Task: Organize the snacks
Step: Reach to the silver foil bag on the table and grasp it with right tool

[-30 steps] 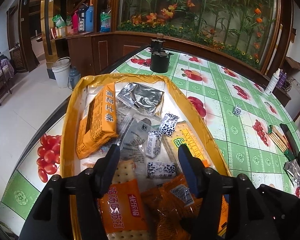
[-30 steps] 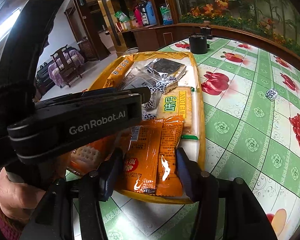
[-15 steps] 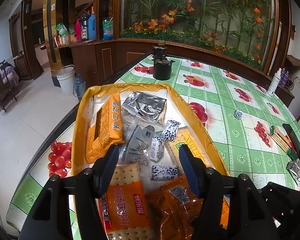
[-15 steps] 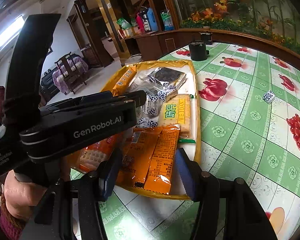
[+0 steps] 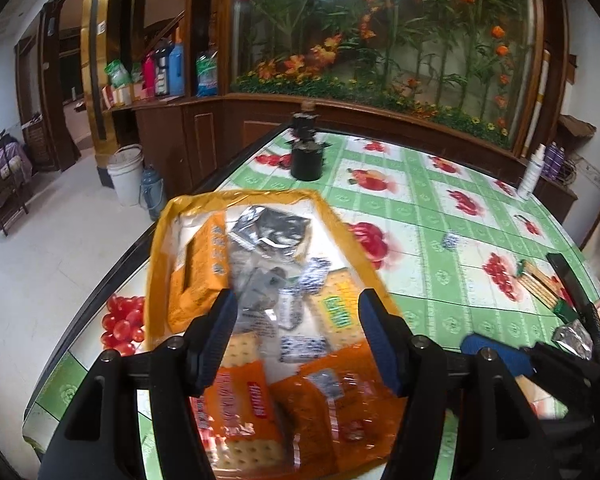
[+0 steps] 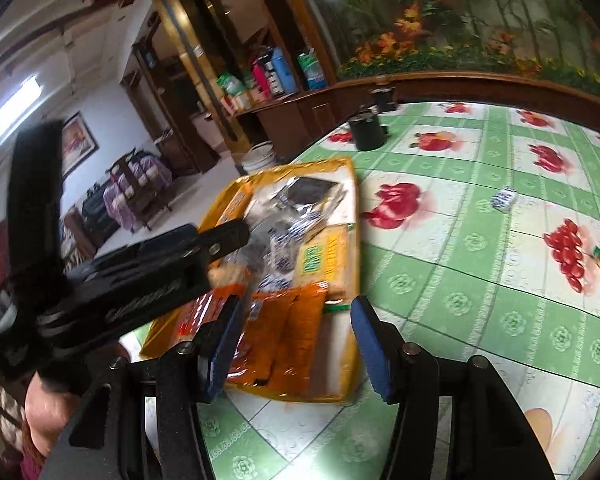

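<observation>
While the tray [image 5: 162, 240] of snacks [image 5: 196, 276] rests on the bench [image 5: 440, 264], left gripper [image 5: 296, 322] and right gripper [image 6: 292, 332] hover above it — both jaws released, grasping nothing.

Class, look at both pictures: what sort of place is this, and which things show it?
Probably a home's dining area: a table with a fruit-print cloth, a wooden cabinet holding bottles, and a snack tray.

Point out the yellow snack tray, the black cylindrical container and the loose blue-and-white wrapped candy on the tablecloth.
yellow snack tray [image 5: 160, 240]: left wrist view, bare left rim.
black cylindrical container [image 5: 307, 162]: left wrist view, side wall.
blue-and-white wrapped candy [image 6: 504, 199]: right wrist view, wrapper's middle.
</observation>
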